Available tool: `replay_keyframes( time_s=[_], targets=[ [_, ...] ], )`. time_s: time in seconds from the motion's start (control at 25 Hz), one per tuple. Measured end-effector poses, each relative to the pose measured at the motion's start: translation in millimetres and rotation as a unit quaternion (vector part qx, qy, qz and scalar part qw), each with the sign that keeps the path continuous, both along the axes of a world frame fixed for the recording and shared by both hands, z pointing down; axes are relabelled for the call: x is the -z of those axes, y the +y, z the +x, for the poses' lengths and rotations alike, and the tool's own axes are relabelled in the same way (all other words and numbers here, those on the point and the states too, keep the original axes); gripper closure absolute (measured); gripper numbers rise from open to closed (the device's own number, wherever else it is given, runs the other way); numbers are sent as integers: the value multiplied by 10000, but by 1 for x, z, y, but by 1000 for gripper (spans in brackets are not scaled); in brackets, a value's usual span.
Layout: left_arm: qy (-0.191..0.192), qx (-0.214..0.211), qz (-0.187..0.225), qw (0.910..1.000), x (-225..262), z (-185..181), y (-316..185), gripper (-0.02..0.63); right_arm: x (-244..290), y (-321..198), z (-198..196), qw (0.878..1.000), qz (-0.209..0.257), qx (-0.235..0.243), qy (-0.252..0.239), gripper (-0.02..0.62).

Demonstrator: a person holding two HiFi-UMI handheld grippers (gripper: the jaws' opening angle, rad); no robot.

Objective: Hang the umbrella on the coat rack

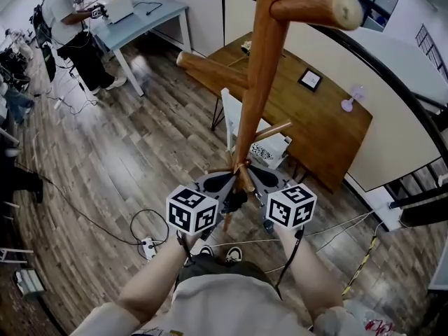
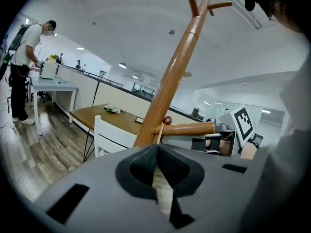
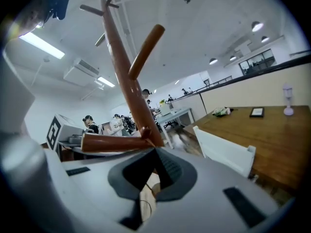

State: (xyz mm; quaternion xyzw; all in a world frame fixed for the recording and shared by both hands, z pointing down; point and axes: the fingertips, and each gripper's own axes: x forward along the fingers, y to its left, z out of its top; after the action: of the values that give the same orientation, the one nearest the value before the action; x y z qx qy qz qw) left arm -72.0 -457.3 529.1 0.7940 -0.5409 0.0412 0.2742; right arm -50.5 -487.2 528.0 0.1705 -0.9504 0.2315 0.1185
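Observation:
The wooden coat rack (image 1: 259, 68) rises in the middle of the head view, and both grippers are pressed in at its lower part. A tan cord (image 2: 158, 132) loops over a low peg (image 2: 187, 128) and runs down into my left gripper (image 2: 156, 147), which is shut on it. My right gripper (image 3: 154, 152) is shut just under the same peg (image 3: 114, 143), with a thin loop of cord showing below its jaws. In the head view the left gripper (image 1: 227, 182) and right gripper (image 1: 253, 180) meet at the pole. A dark part of the umbrella (image 1: 234, 201) hangs beneath them, mostly hidden.
A white chair (image 1: 234, 117) and a brown table (image 1: 329, 110) stand right behind the rack. A power strip with cable (image 1: 148, 247) lies on the floor at the left. A person (image 1: 70, 26) stands at a grey desk (image 1: 150, 16) far left. A curved railing (image 1: 392, 82) runs on the right.

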Motion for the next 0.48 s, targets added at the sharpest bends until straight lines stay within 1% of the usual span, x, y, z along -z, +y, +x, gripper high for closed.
replay_keyframes(
  time_s=[0.16, 0.24, 0.36, 0.4, 0.48],
  targets=[
    [-55, -52, 111, 9999, -8, 3, -3, 603, -9, 1, 0, 9999, -39, -4, 101, 572],
    [-173, -137, 221, 9995, -11, 6, -2, 602, -12, 2, 5, 9997, -28, -49, 229, 560],
    [-237, -157, 250, 9993, -6, 2, 2, 596, -10, 1, 9, 9990, 46, -212, 398, 552],
    [-286, -163, 256, 9991, -3, -1, 4, 577, -6, 0, 11, 9987, 83, -293, 419, 553],
    [-468, -215, 297, 9982, 5, -3, 10, 572, 6, -1, 18, 9976, 273, -416, 482, 553]
  ],
)
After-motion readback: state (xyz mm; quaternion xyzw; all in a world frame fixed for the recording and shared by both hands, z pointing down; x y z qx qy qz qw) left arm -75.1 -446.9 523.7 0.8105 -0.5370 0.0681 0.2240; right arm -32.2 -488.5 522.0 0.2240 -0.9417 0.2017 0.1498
